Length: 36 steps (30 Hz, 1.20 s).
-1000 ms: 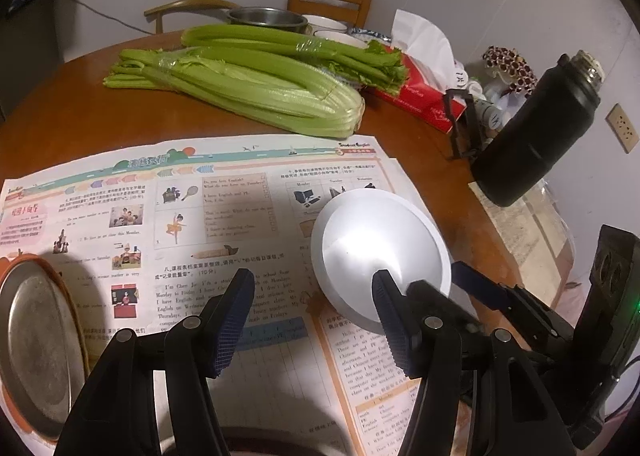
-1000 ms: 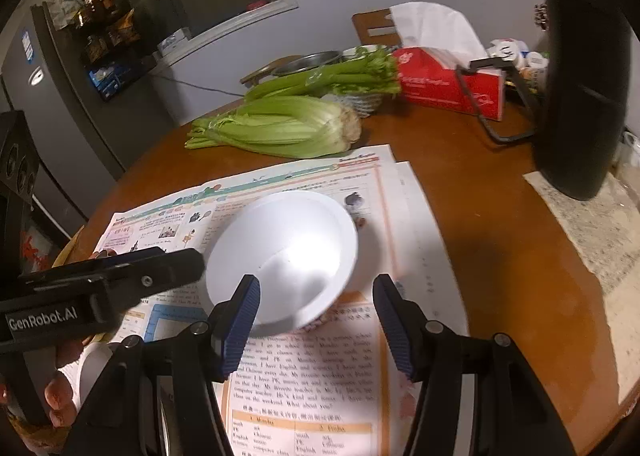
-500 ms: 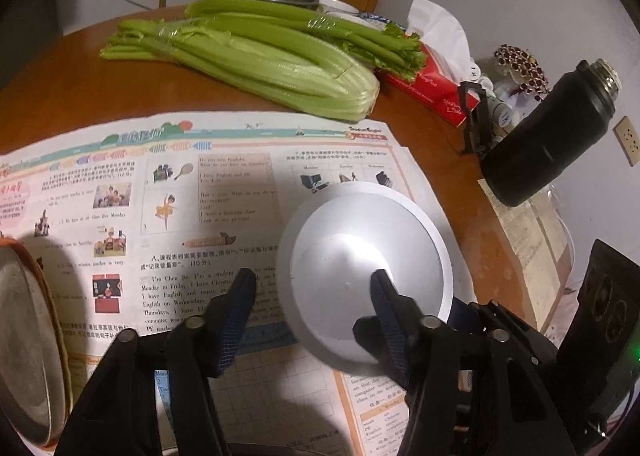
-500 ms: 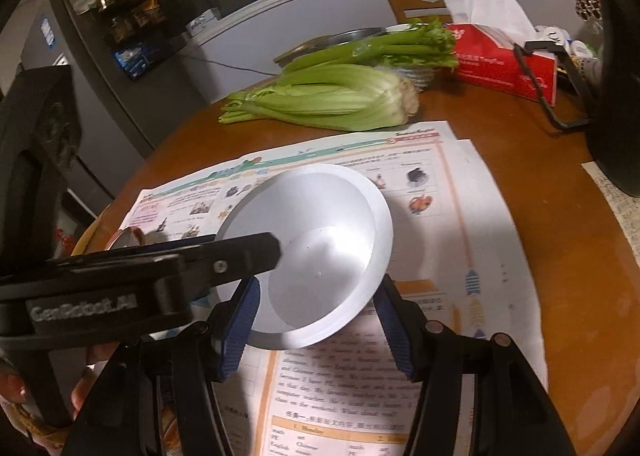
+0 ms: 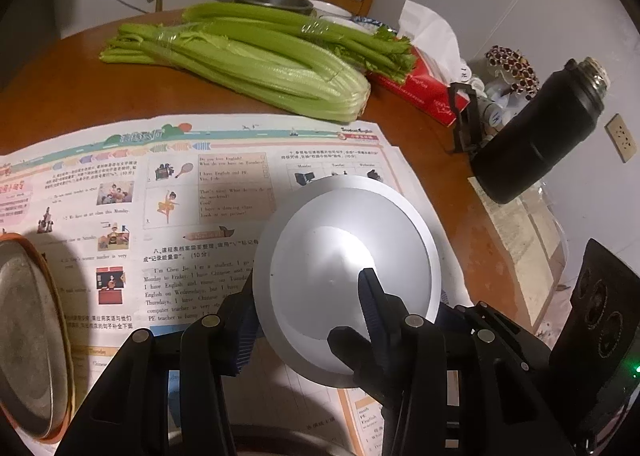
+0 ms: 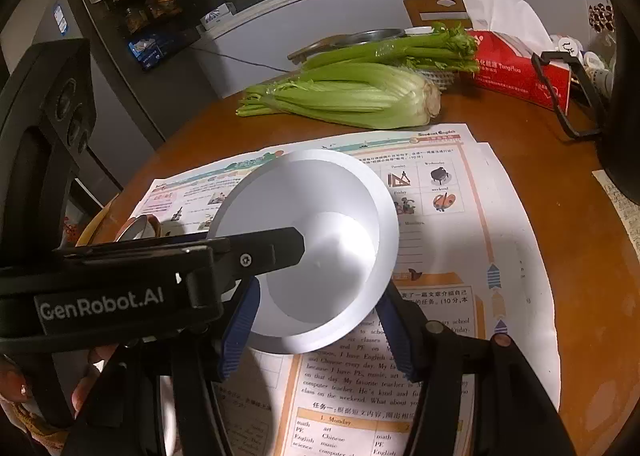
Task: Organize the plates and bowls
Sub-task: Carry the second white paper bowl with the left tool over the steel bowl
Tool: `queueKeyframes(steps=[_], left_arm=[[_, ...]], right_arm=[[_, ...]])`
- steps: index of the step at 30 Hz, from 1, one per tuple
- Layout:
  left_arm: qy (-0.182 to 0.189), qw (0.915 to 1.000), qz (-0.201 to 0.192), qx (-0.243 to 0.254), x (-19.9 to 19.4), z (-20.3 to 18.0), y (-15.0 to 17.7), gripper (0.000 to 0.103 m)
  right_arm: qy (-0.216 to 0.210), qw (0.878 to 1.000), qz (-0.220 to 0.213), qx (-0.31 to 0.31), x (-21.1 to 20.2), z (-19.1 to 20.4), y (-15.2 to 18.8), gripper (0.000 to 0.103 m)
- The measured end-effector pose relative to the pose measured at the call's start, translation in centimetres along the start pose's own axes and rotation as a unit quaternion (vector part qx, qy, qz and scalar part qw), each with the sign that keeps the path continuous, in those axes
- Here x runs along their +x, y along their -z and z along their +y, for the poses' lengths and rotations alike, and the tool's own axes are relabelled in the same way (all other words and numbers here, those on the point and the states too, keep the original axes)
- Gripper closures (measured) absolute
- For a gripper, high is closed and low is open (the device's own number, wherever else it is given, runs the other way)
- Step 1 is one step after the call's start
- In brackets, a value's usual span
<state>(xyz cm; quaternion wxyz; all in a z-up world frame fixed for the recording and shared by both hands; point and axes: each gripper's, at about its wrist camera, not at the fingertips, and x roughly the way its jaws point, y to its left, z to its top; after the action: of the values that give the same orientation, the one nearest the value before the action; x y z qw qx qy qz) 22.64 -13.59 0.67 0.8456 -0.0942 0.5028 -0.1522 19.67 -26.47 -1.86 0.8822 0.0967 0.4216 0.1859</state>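
Observation:
A white bowl [image 5: 348,256] is tilted up off the newspaper, its underside facing the left wrist camera and its inside facing the right wrist camera [image 6: 320,240]. My left gripper [image 5: 308,308] is shut on the bowl's rim, one finger inside and one outside. My right gripper [image 6: 316,328] is open, its blue fingertips straddling the bowl's lower edge without clamping it. A metal plate with an orange rim [image 5: 28,340] lies at the far left.
Newspaper [image 5: 160,216] covers the round wooden table [image 6: 540,144]. Celery [image 5: 248,56], a red tissue box [image 6: 516,68], a black flask [image 5: 536,136] and a metal bowl [image 5: 272,0] sit behind. Part of another white bowl [image 6: 136,230] shows left.
My left gripper has closed on the bowl's rim and tipped the bowl up from the newspaper. The right gripper has come close beneath the bowl.

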Motion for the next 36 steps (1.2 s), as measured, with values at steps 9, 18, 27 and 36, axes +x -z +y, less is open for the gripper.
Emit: queueKeyframes(steps=[9, 18, 27, 36], left_arm=[[0.002, 0.9999, -0.014, 0.008, -2.0, -0.7, 0.9, 0.055], [-0.005, 0.999, -0.041, 0.014, -4.9, -1.3, 2.1, 0.055], [-0.007, 0.9976, -0.069, 0.007, -8.4, -1.0, 3.4, 0.055], [-0.011, 0.9957, -0.092, -0.001, -11.8, 0.1, 5.4, 0.055]], right_arm=[[-0.004, 1.0, -0.015, -0.008, -2.0, 0.8, 0.1, 0.044], [-0.006, 0.999, -0.03, -0.025, -4.3, 2.5, 0.4, 0.044], [-0.011, 0.998, -0.045, -0.049, -6.4, 5.2, 0.8, 0.044], [-0.017, 0.996, -0.052, -0.077, -8.0, 8.5, 1.7, 0.044]])
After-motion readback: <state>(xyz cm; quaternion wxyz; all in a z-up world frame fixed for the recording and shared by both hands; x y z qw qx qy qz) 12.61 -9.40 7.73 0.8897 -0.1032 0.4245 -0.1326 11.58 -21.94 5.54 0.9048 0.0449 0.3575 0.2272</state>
